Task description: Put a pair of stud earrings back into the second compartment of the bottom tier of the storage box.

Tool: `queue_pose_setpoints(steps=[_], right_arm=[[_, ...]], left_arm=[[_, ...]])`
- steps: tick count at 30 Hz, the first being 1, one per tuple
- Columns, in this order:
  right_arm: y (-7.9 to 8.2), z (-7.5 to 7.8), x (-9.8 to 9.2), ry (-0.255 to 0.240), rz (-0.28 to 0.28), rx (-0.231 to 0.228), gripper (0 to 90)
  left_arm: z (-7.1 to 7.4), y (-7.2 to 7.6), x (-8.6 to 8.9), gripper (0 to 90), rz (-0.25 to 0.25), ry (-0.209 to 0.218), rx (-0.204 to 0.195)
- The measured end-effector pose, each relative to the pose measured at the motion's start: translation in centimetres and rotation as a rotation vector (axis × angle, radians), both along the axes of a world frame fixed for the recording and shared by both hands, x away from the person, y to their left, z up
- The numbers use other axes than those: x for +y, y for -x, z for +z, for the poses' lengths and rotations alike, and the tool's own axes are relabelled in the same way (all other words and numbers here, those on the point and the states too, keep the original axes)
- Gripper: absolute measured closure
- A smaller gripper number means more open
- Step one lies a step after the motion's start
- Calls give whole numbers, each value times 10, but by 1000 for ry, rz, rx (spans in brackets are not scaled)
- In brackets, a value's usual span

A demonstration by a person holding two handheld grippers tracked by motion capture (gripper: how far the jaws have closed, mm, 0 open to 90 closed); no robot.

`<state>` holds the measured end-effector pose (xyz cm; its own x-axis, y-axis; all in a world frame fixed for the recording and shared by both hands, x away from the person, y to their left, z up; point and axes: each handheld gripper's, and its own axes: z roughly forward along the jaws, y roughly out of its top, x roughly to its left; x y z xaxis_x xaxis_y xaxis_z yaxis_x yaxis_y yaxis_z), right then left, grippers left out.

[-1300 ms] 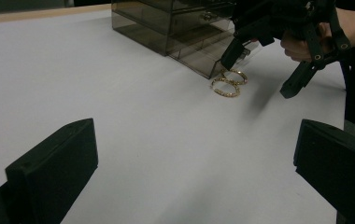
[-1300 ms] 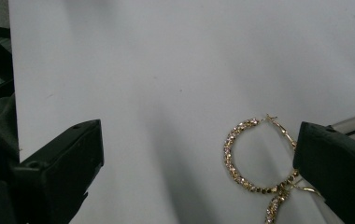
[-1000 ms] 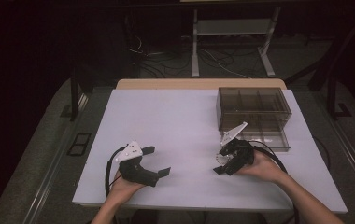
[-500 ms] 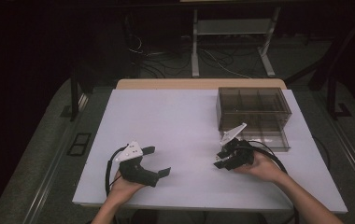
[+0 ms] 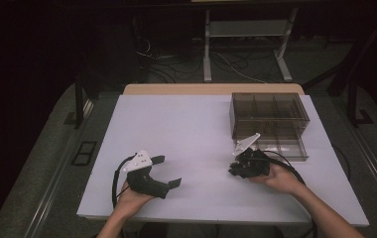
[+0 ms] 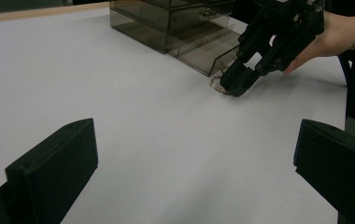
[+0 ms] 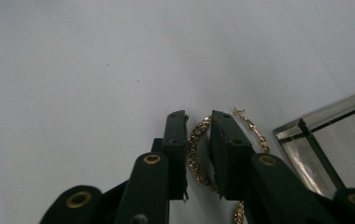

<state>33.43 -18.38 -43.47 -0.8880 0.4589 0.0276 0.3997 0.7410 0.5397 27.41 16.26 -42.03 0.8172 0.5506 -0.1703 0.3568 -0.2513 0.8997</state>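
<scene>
Gold beaded hoop earring [image 7: 199,161]: flat on white surface [image 5: 186,129] beside smoky clear plastic drawer box [image 5: 268,119]. Right tongs [image 7: 198,122]: just been closing, straddling rim, not yet pinching. Left tongs [image 5: 169,171]: open, idle. Advice: pinch rim squarely, lift straight.

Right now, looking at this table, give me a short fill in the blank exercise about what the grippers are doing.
1. The right gripper has its jaws around one side of a gold hoop ____.
2. The left gripper rests with its jaws ____ and nothing between them.
3. The smoky clear organizer box has its bottom ____ pulled out toward the person.
4. Everything sits on a ____ table.

Missing words: earring; open; drawer; white
</scene>
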Motion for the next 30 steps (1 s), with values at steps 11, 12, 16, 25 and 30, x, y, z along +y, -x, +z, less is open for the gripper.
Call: queue_pose_setpoints(steps=[11, 12, 16, 25, 30], right_arm=[[0, 1, 0, -7, 5, 35, 850], [-1, 1, 0, -9, -1, 44, 851], [-3, 2, -2, -28, -17, 82, 851], [-5, 12, -11, -122, -45, 171, 853], [-6, 17, -15, -196, -51, 216, 853]], left_arm=[[0, 0, -1, 0, -1, -3, -2], [0, 0, 0, 0, -2, -4, -2], [0, 0, 0, 0, -1, -4, -2], [0, 0, 0, 0, -2, 0, -3], [0, 0, 0, 0, -4, -1, -3]])
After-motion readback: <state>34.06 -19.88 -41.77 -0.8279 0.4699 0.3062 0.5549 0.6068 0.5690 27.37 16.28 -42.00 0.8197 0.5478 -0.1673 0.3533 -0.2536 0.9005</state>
